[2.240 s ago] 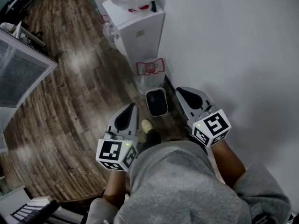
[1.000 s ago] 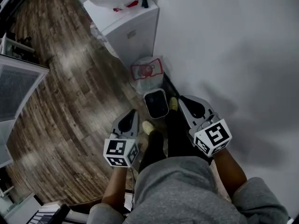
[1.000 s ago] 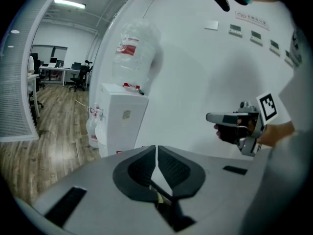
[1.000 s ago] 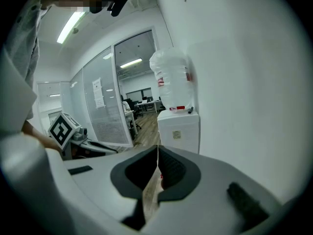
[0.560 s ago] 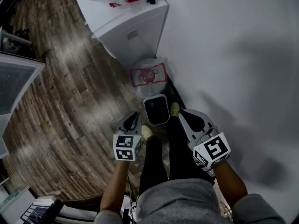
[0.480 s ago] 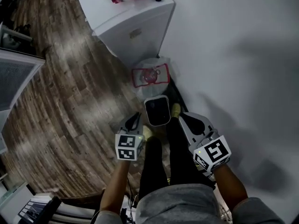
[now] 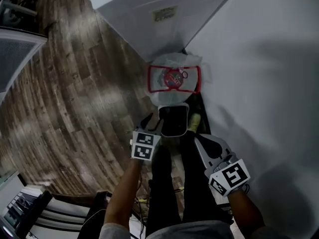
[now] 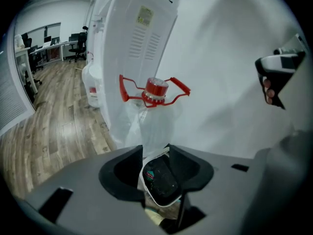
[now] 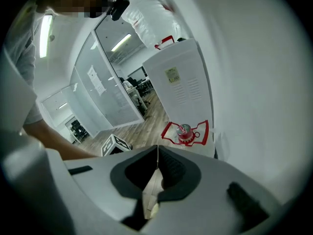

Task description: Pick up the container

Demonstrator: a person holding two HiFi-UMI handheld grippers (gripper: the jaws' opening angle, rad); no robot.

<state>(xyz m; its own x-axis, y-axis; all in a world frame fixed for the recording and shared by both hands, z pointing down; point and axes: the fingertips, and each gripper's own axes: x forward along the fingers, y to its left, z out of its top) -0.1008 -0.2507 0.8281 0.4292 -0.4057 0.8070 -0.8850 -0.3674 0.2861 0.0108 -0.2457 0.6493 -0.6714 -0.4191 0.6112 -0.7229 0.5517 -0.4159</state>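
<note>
White container (image 7: 173,119), dark inside; red-capped jug (image 7: 174,77); brown wood-grain floor (image 7: 75,93).

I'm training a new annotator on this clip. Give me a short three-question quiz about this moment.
1. True or false: the right gripper's jaws are together.
2. Which gripper is nearer the white-rimmed container? A left gripper, B right gripper.
3. What colour is the cap of the clear jug beyond the container?
Key: 1 true. 2 A; its jaws have just been opening, the container showing in the gap, not pinched. 3 red.
</note>
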